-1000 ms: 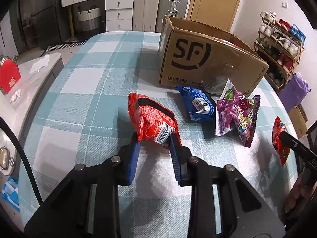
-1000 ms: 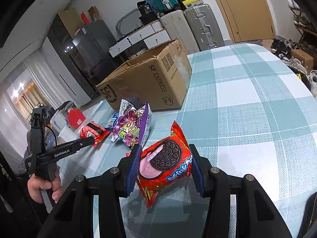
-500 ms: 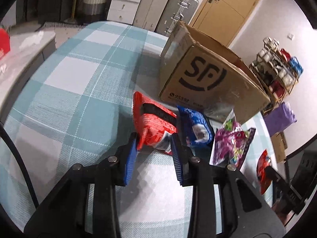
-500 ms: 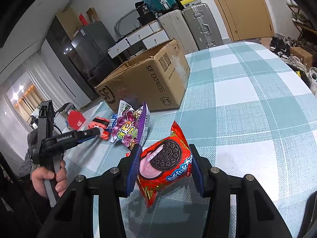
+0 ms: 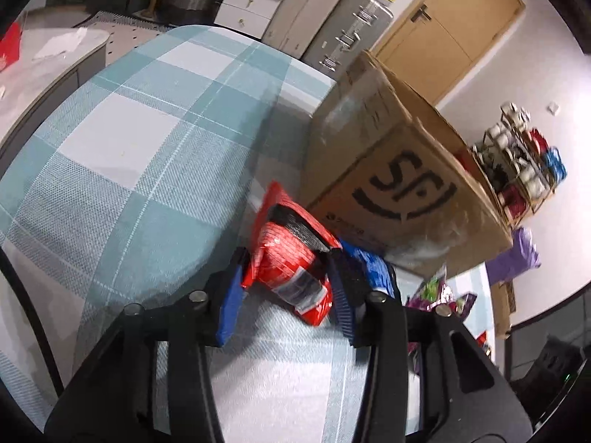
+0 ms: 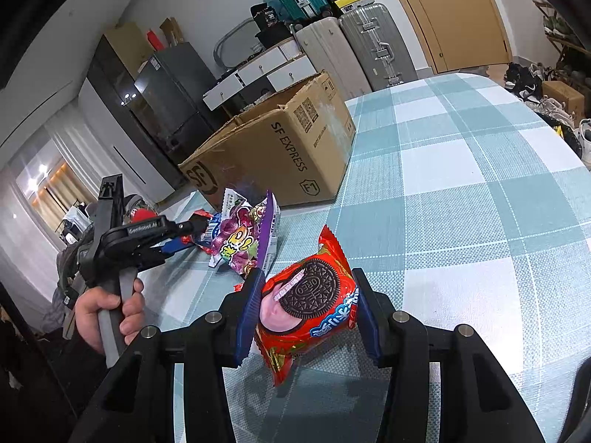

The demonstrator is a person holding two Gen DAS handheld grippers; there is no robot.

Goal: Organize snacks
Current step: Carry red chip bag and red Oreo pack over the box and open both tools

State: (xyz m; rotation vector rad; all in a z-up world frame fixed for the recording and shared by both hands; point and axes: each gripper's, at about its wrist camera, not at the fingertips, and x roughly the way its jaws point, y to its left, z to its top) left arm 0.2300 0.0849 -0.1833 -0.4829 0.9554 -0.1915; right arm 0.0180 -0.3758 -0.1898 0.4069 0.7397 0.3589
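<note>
Left wrist view: the left gripper (image 5: 286, 288) has a red snack packet (image 5: 291, 258) between its blue fingers (image 5: 231, 304). Its jaws have just been opening, and a sliver of space shows beside the right-hand finger, so the packet sits between them rather than being pinched – its lower end rests on the checked tablecloth (image 5: 122, 140). The packet lies close to the front corner of the cardboard box (image 5: 399, 184), which stands toward the far edge of the table. A blue packet (image 5: 371, 267) lies just behind the right-hand finger, against the foot of the box. A purple packet (image 5: 439, 291) shows past it, partly hidden by the gripper's frame.

Right wrist view: the right gripper (image 6: 306, 310) is clamped on a red biscuit packet (image 6: 308, 302) – both fingers press its sides, and its lower tip hangs above the cloth near the table's near edge. Farther left, the purple packet (image 6: 242, 243) lies in front of the box (image 6: 280, 151). A hand (image 6: 107, 310) holds the left gripper (image 6: 184, 234) by its handle, its tips low at the red snack packet (image 6: 201, 217) by the box's left corner.
</note>
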